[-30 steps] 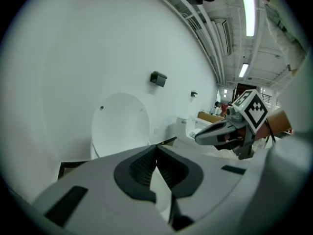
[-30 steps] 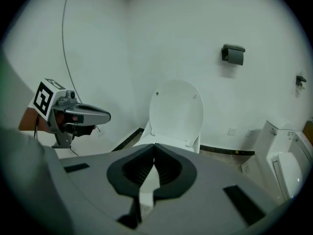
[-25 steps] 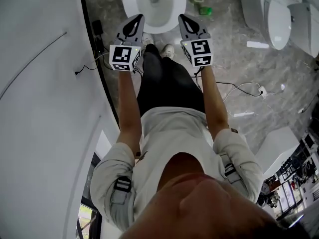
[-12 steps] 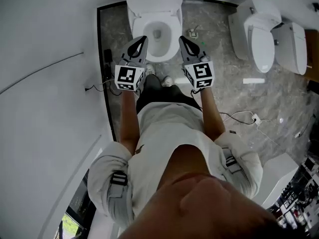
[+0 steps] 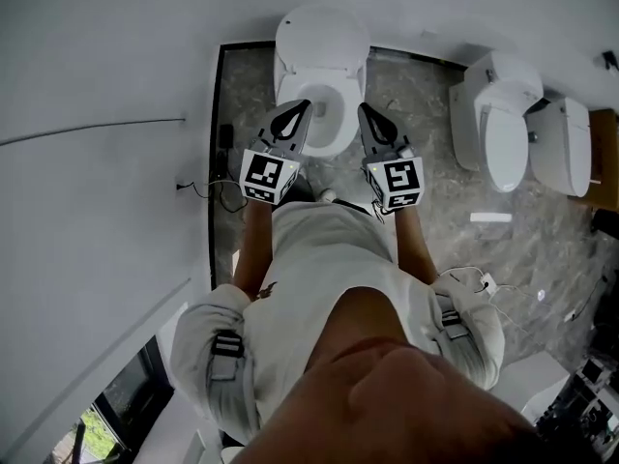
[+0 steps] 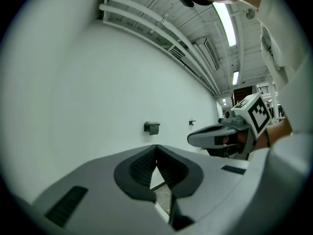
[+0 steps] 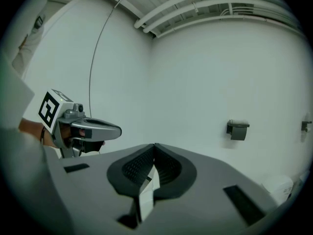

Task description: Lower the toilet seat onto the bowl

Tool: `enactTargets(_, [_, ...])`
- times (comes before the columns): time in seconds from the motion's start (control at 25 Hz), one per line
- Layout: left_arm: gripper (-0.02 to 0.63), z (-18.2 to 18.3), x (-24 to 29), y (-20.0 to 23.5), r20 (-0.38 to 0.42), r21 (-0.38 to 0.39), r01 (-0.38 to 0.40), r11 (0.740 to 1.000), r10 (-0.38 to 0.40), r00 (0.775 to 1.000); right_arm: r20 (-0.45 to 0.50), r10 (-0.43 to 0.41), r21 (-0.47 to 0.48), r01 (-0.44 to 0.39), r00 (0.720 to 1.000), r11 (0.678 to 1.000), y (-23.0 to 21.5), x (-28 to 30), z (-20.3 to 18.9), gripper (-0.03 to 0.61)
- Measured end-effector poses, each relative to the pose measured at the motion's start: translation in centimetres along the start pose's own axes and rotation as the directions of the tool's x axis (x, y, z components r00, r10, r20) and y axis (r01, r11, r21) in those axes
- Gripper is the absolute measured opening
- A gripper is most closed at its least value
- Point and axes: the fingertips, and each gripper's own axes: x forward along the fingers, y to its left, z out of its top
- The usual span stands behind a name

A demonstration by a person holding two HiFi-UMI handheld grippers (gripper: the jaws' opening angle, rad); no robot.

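Grippers hang side by side over the front of the toilet (image 5: 319, 37), aimed about level at the wall (image 6: 88, 92) behind it. The left gripper (image 5: 303, 106) and right gripper (image 5: 366, 110) both have jaws pressed together on nothing. The toilet seat (image 5: 340, 83) seems to lie as a white ring on the bowl, so neither needs a hold.

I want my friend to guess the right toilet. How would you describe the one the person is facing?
Find the big white wall on the left, where the grey marble floor begins. The toilet stands nearest that wall, straight ahead of the person. The other two toilets sit together further right with lids shut; this one is open, showing its bowl.
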Motion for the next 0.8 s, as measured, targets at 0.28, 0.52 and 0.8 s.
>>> enactTargets(0.28, [0.021,1.5,-0.5,0.4,0.033,0.0,-0.022,1.0,0.022,0.999,0.038,0.018,-0.012,-0.018,0.999,1.0,0.7,-0.1,1.3,0.02])
enactTargets(0.52, [0.021,1.3,-0.2,-0.5,0.025,0.022,-0.013,1.0,0.012,1.0,0.036,0.025,-0.01,-0.025,0.999,1.0,1.1,-0.6,0.6,0.02])
enactTargets(0.8, [0.021,0.9,0.5,-1.1,0.016,0.021,0.011,1.0,-0.011,1.0,0.029,0.009,-0.002,-0.009,1.0,1.0,0.3,-0.8,-0.1,0.02])
